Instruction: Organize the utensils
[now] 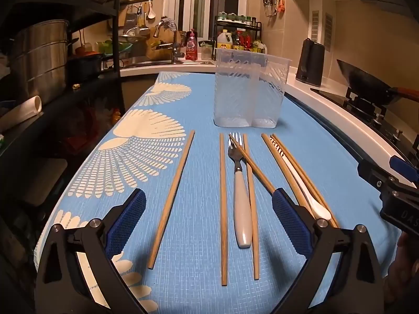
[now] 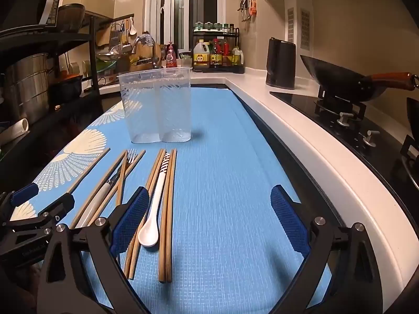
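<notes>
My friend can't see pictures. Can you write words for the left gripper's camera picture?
The open left gripper hovers over a blue tablecloth where wooden chopsticks, a fork and a white spoon lie before an empty clear plastic holder.

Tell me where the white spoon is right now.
In both wrist views the white spoon lies flat on the blue mat, among the rightmost chopsticks, bowl end toward the cameras.

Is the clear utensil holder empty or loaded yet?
Empty. Both compartments of the clear holder show nothing inside; chopsticks, fork and spoon lie on the mat.
</notes>
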Available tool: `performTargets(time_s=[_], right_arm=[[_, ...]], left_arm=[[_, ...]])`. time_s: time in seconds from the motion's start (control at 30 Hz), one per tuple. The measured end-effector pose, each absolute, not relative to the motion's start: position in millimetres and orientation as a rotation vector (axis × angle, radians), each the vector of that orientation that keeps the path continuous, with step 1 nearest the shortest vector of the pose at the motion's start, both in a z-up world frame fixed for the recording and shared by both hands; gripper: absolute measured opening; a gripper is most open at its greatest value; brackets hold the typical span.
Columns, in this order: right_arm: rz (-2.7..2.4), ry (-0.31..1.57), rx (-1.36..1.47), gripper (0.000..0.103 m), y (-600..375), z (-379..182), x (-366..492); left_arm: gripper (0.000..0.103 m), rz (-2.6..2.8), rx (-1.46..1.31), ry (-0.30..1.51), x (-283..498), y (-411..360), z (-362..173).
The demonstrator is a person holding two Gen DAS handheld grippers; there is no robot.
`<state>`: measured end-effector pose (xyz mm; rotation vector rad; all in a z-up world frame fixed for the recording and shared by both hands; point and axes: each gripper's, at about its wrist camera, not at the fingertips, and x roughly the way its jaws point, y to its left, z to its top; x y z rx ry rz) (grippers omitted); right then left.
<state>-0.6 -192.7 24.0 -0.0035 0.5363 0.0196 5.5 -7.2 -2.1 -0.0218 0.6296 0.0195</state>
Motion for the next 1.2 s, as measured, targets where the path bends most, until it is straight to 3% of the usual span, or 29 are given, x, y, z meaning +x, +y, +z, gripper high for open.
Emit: performTargets(time_s=[1.2], right_arm=[[0.032, 0.54, -0.032, 0.09, -179.4, 17.1, -5.7]], left_arm=[[0.087, -0.036, -0.066, 0.538, -17.4, -7.2, 9.9]])
